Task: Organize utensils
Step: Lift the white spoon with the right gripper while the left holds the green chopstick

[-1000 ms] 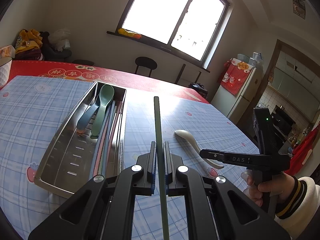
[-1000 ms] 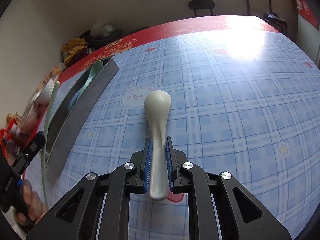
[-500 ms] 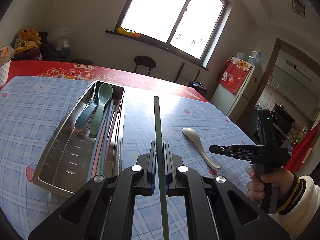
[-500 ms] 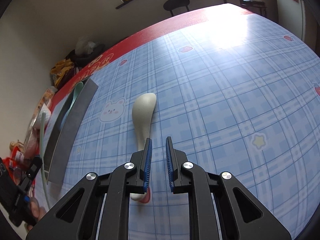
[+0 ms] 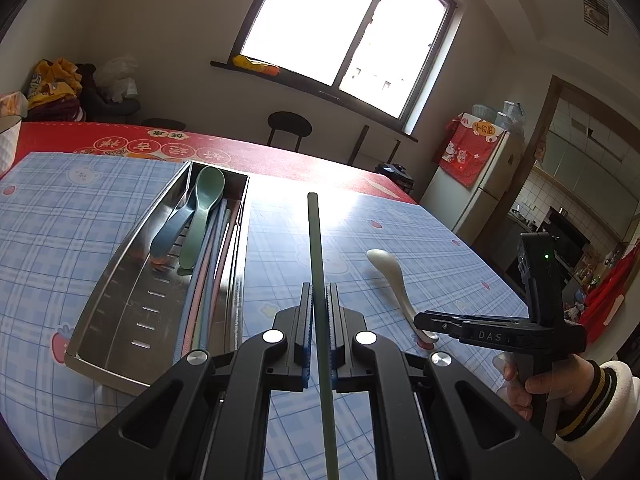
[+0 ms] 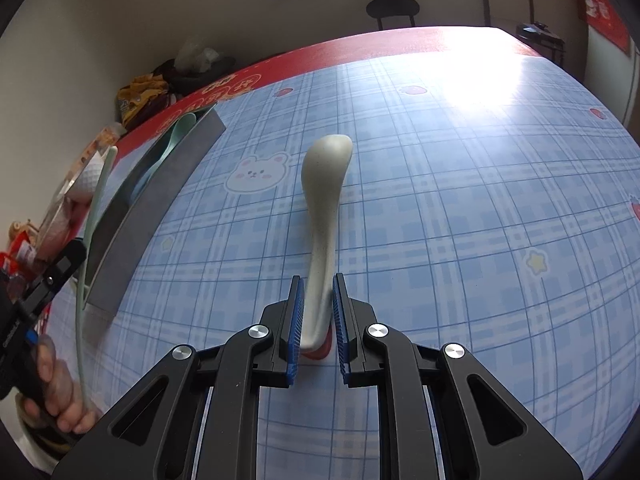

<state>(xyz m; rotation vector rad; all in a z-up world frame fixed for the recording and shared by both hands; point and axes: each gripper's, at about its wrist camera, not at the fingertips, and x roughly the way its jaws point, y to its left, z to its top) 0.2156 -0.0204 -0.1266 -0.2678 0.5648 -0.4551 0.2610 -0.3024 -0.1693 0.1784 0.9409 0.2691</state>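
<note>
My left gripper [image 5: 319,292] is shut on a thin green chopstick [image 5: 314,248] that sticks out forward above the table. The same chopstick [image 6: 94,216] shows at the left edge of the right wrist view. A white spoon [image 6: 324,184] lies on the blue checked cloth. Its handle runs between the pads of my right gripper [image 6: 318,284], which stand narrowly open beside it. From the left wrist view, the right gripper [image 5: 424,326] sits over the handle end of the white spoon [image 5: 390,276]. The steel tray [image 5: 132,248] holds a green spoon [image 5: 206,196], a blue spoon [image 5: 172,236] and several chopsticks.
The tray [image 6: 160,200] lies left of the white spoon. A red cloth border [image 5: 224,156] runs along the table's far side, with a stool [image 5: 289,125] and a window behind. A white container [image 5: 8,140] stands at the far left. A hand [image 5: 552,384] holds the right gripper.
Half a second ago the right gripper was off to the right of the white spoon; now it is back astride the handle. The left gripper and its chopstick have not moved.
</note>
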